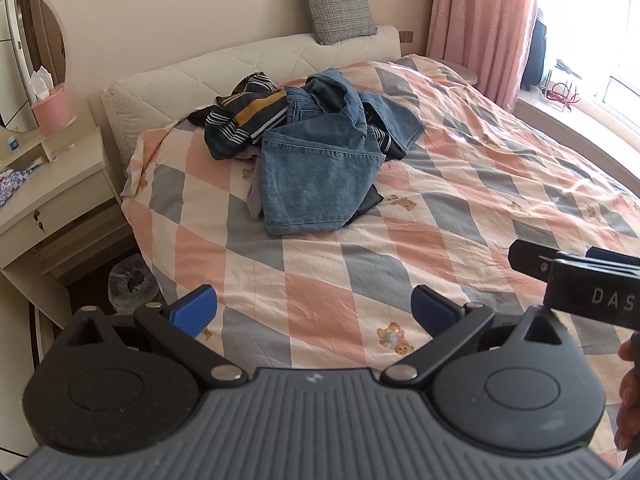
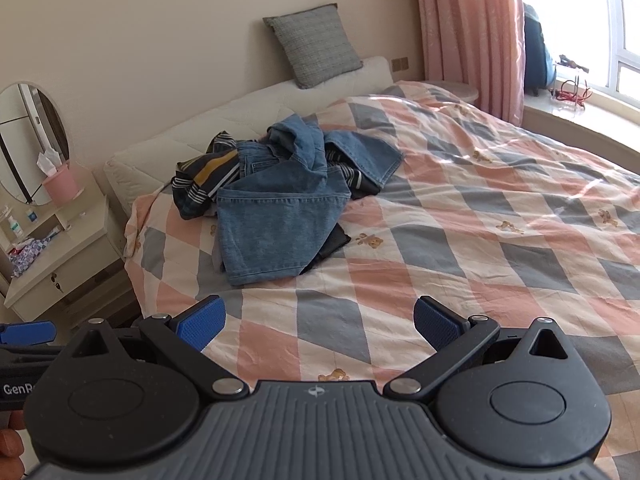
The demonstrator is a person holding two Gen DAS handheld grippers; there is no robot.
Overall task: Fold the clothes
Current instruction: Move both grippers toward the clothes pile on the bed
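While both tools hang over the near part of the bed (image 1: 460, 184), nothing is gripped yet. My left gripper (image 1: 314, 314) sits at bottom centre of its view, blue pads spread wide with only quilt between them. My right gripper (image 2: 320, 322) looks the same at bottom centre of its own view: jaws wide apart, empty. It also pokes into the right edge of the left view.

Clothes pile (image 1: 304, 140) sits centre frame, slightly left, toward the headboard (image 1: 240, 68), well apart from both grippers. Jeans (image 1: 316, 176) lie on top and cover most of it. A striped top (image 1: 244, 116) is bunched at the pile's upper left, and some dark fabric peeks out at the lower right edge. Grey cushion (image 1: 336, 4) leans on the wall at the top. Nightstand (image 1: 52, 184) with pink tissue box (image 1: 52, 110) is at the left edge, curtain (image 1: 480, 20) upper right.

Judgement: folding not started, step in hand is the reach to the pile. I'd take the jeans first since they are topmost. Aim both grippers at the hem edge nearest me, one at each corner, and pinch a single layer, not the dark cloth below. Lift and drag toward the bare quilt at lower frame to lay it flat. Risk: the striped top may be tangled with the denim and come along, so lift slowly.
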